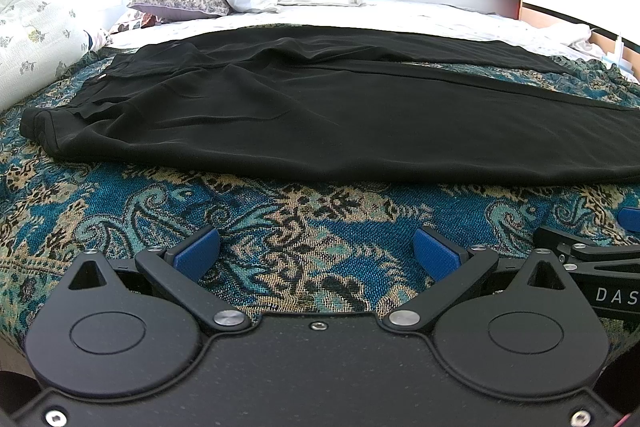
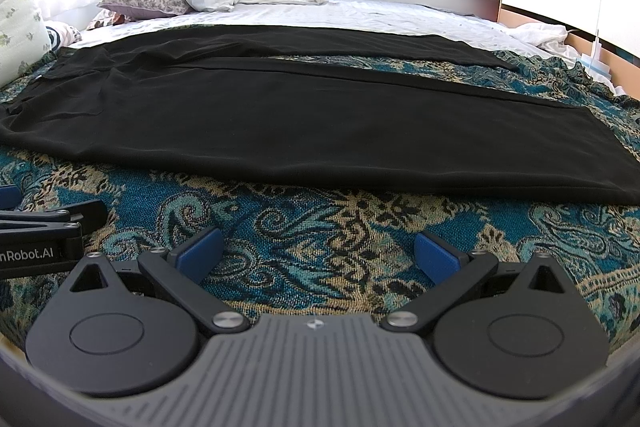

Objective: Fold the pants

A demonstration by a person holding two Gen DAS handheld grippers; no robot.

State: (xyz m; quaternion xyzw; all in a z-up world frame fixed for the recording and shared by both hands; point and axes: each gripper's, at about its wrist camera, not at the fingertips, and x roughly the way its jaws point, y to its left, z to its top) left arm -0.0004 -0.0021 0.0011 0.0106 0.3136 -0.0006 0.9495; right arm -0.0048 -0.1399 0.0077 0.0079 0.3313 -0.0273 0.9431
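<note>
While pants (image 1: pixel 320 115) lie flat mid-frame | left gripper (image 1: pixel 316 253), right gripper (image 2: pixel 318 253) spread wide, empty | next: grab near hem

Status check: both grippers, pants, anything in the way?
Left gripper open, empty. Right gripper open, empty. Black pants flat, unfolded on patterned blanket, waistband left. Nothing in the way.

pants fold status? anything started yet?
Done: the black pants are spread flat on the patterned bedspread, waistband to the left, both legs side by side. In hand: nothing; the left gripper and right gripper are open, short of the near edge. Left: every fold, no crease or overlap shows yet.
</note>
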